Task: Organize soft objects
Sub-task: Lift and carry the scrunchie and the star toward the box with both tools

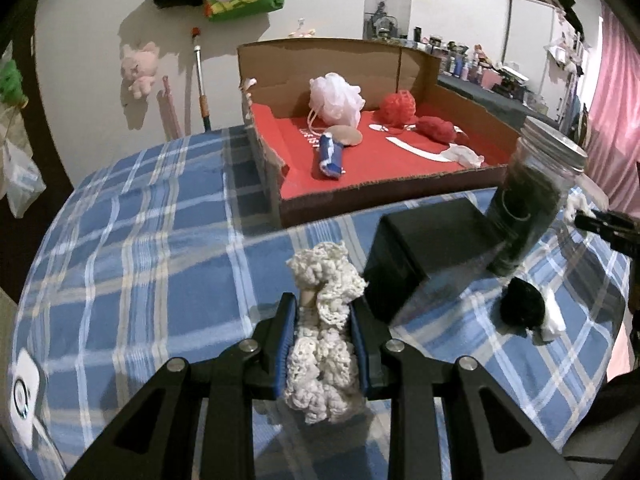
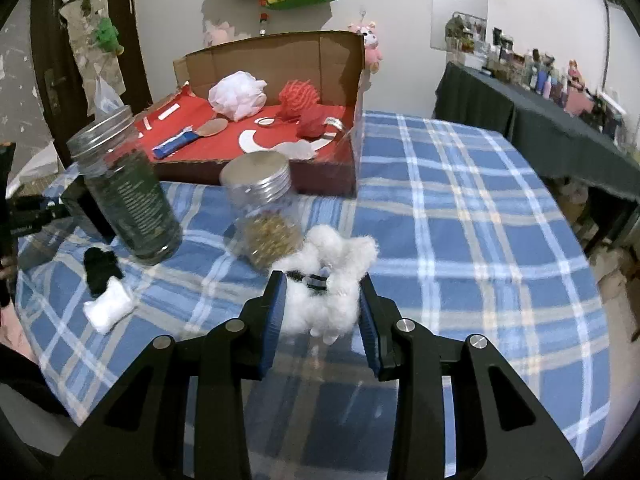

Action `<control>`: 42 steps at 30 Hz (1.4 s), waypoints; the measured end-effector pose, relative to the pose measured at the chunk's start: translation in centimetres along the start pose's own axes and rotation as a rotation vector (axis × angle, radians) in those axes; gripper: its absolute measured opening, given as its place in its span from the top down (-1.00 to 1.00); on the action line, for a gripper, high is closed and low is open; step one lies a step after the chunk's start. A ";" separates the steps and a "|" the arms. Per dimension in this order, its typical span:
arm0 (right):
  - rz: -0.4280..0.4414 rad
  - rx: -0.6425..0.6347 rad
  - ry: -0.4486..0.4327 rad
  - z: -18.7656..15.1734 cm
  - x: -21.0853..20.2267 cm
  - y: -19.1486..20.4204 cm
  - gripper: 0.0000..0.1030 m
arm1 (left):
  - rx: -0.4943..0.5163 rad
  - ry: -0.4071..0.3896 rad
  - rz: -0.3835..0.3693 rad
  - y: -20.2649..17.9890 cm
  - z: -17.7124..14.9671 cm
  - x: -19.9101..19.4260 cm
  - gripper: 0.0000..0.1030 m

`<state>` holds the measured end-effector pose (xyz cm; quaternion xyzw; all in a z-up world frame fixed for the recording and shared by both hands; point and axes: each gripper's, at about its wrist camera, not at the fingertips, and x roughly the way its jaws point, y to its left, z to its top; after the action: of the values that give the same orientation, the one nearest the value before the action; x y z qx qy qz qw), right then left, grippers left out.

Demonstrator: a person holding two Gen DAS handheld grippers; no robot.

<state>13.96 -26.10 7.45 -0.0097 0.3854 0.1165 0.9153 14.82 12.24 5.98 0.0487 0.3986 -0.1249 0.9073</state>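
Clamped between the left gripper's (image 1: 324, 312) jaws is a cream crocheted piece (image 1: 322, 334), held above the plaid-covered counter (image 1: 152, 248). Right gripper (image 2: 322, 300) jaws grip a fluffy white toy (image 2: 324, 284) beside two jars; beyond sits the cardboard box (image 2: 280, 56) holding pink and red poufs.

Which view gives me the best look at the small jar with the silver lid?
Right wrist view: the small jar stands just beyond the right gripper, lid and yellowish contents visible. The left wrist view doesn't show it; only the tall dark jar appears.
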 end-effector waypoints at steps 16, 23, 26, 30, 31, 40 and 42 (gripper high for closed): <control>-0.029 -0.139 -0.036 3.5 1.8 -1.5 0.36 | 0.157 -0.015 -0.044 0.6 3.1 2.1 0.47; -0.014 -0.206 -0.052 4.6 2.5 -1.6 0.36 | 0.201 -0.015 -0.066 0.9 4.2 2.7 0.47; -0.001 -0.226 -0.054 5.0 2.7 -1.6 0.36 | 0.219 -0.014 -0.076 0.7 4.7 2.9 0.47; 0.020 -0.239 -0.059 5.4 2.8 -1.6 0.36 | 0.224 -0.017 -0.096 0.8 5.2 3.1 0.47; 0.024 -0.241 -0.062 5.5 2.8 -1.6 0.36 | 0.226 -0.018 -0.100 0.7 5.3 3.0 0.47; 0.045 -0.280 -0.064 6.6 3.4 -1.0 0.36 | 0.241 -0.022 -0.130 0.4 6.5 3.4 0.47; 0.044 -0.285 -0.064 7.0 3.6 -1.1 0.36 | 0.248 -0.026 -0.132 0.2 6.8 3.4 0.47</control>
<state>21.56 -25.64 9.72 -0.1275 0.3359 0.1901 0.9137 21.95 10.52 8.08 0.1327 0.3706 -0.2334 0.8891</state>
